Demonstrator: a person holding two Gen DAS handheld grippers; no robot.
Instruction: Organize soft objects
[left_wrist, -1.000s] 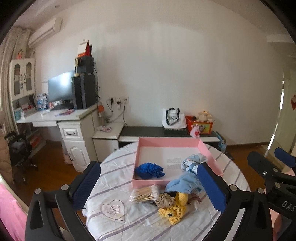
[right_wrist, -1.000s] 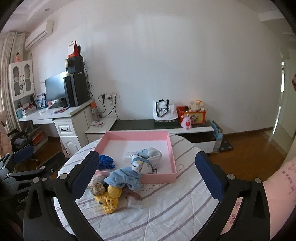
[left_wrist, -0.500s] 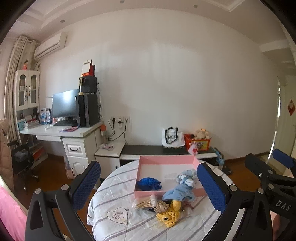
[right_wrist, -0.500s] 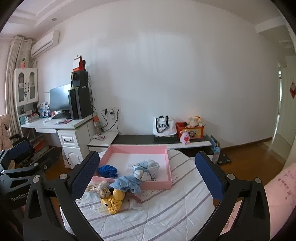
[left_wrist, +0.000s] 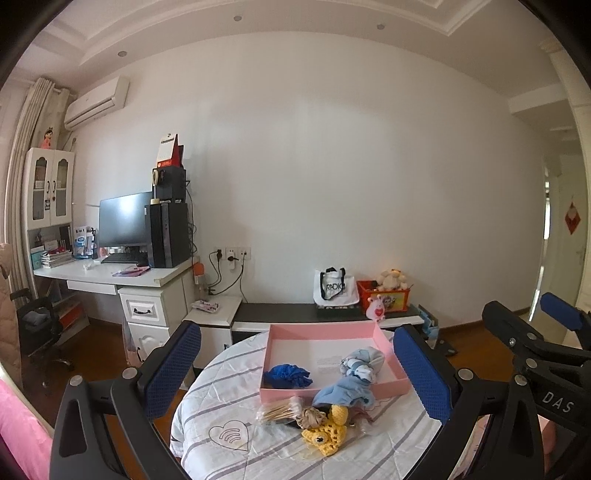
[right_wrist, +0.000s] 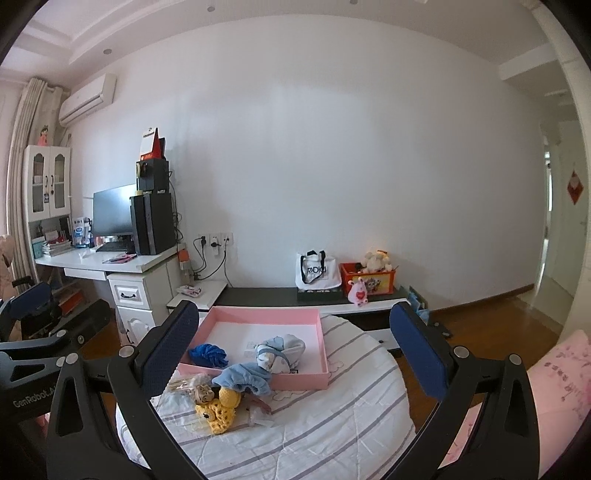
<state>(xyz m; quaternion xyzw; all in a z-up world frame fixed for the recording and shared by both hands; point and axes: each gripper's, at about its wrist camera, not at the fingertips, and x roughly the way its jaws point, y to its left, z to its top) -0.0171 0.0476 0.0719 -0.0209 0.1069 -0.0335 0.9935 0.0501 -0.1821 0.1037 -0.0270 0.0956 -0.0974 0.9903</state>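
Left gripper (left_wrist: 297, 369) and right gripper (right_wrist: 293, 350) held high over table (right_wrist: 332, 424), jaws wide, empty. Pink tray (right_wrist: 322, 354) holds blue scrunchie (right_wrist: 208, 354), rolled baby cloth (right_wrist: 280, 350). Yellow knit toy (right_wrist: 218, 410) beside tray.

Dark item (left_wrist: 291, 422) under scrunchie (left_wrist: 312, 417) hidden (unclear what).

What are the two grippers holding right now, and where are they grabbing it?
Nothing. The left gripper and the right gripper are both wide open and empty, up above the table. The soft things lie on it and in the pink tray.
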